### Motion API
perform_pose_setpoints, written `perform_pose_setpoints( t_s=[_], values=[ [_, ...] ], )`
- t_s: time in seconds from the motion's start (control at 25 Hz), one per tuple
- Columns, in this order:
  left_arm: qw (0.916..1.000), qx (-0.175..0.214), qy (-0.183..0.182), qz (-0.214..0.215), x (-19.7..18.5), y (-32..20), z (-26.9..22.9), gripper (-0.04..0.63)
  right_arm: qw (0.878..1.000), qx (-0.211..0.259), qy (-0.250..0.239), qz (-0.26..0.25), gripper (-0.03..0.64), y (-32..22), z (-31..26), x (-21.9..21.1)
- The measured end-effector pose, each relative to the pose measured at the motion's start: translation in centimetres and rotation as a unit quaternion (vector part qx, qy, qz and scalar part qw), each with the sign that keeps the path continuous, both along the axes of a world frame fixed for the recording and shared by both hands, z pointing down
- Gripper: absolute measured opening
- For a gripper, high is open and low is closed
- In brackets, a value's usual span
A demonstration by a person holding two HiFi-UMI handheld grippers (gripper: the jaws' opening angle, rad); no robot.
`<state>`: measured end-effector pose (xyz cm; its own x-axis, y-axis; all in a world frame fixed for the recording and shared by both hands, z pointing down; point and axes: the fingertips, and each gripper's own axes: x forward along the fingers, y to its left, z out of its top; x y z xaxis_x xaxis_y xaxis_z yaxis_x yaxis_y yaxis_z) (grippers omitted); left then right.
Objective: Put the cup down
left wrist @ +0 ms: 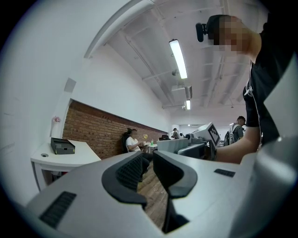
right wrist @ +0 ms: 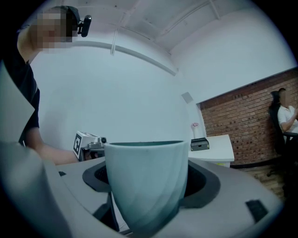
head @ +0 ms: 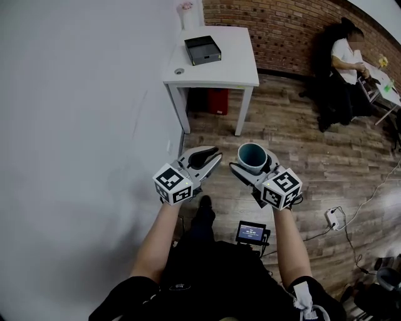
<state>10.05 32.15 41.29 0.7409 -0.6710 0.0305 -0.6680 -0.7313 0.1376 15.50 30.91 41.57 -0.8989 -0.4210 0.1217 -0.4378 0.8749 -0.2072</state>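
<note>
A pale teal cup point(head: 252, 157) hangs upright over the wooden floor, with my right gripper point(head: 253, 164) shut on it. In the right gripper view the cup point(right wrist: 145, 183) fills the middle, and a dark pad point(right wrist: 201, 182) presses on each side of it. My left gripper point(head: 209, 158) is level with it, a short way to its left. Its jaws stand together with nothing between them, and in the left gripper view my left gripper point(left wrist: 149, 163) shows only floor behind it. A white table point(head: 235, 66) stands ahead, past both grippers.
On the table lie a black box point(head: 202, 49) and a small round object point(head: 179, 71), with a vase point(head: 188, 14) at the back. A red bin point(head: 217, 100) sits under it. A person point(head: 344, 69) sits at the far right. A power strip point(head: 332, 217) and cables lie on the floor.
</note>
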Motion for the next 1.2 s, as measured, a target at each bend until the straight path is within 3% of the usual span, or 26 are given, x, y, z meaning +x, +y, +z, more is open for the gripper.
perform_pose_setpoints(
  t_s=[0.68,1.2],
  values=[
    [0.9990,-0.009,0.015,0.042,-6.3,-16.3,-0.1,0.063,0.999,-0.015,0.007,0.030,0.397,-16.0,0.0,-7.4],
    [0.9980,-0.010,0.024,0.057,-9.9,-23.2,-0.4,0.063,0.998,-0.023,0.008,0.051,0.397,-22.8,-0.2,-10.5]
  ],
)
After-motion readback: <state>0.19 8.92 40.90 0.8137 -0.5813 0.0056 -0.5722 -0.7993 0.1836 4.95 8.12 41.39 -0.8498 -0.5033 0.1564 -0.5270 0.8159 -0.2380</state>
